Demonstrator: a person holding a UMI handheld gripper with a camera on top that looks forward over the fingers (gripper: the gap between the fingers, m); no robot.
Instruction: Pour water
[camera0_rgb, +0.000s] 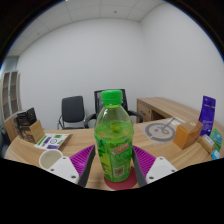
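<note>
So here's where we're at. Off to the left of the tongs (113, 165), well beyond them on the tabletop (70, 146), we've got a cardboard box (22, 127) and a flat book or pad (52, 141) just next to it. Behind those, a couple of office chairs (72, 110) against the far wall.

Dead centre is the thing that matters: the green bottle (114, 140), standing upright between the two pink pads (86, 155) with its green cap up top and its long axis straight up and down. It sits right in the mouth of the tongs, not ahead of them. The tongs are spread roughly to bottle width, and the pads look like they're hugging the label on both sides, but we can't honestly tell if they're pressing or if there's a sliver of gap.

To the right and further out there's a small orange box (186, 134), something blue (206, 112) behind it, and another desk.

Our guess: since the bottle is vertical, pouring means tipping it sideways once the grip's firm.
</note>
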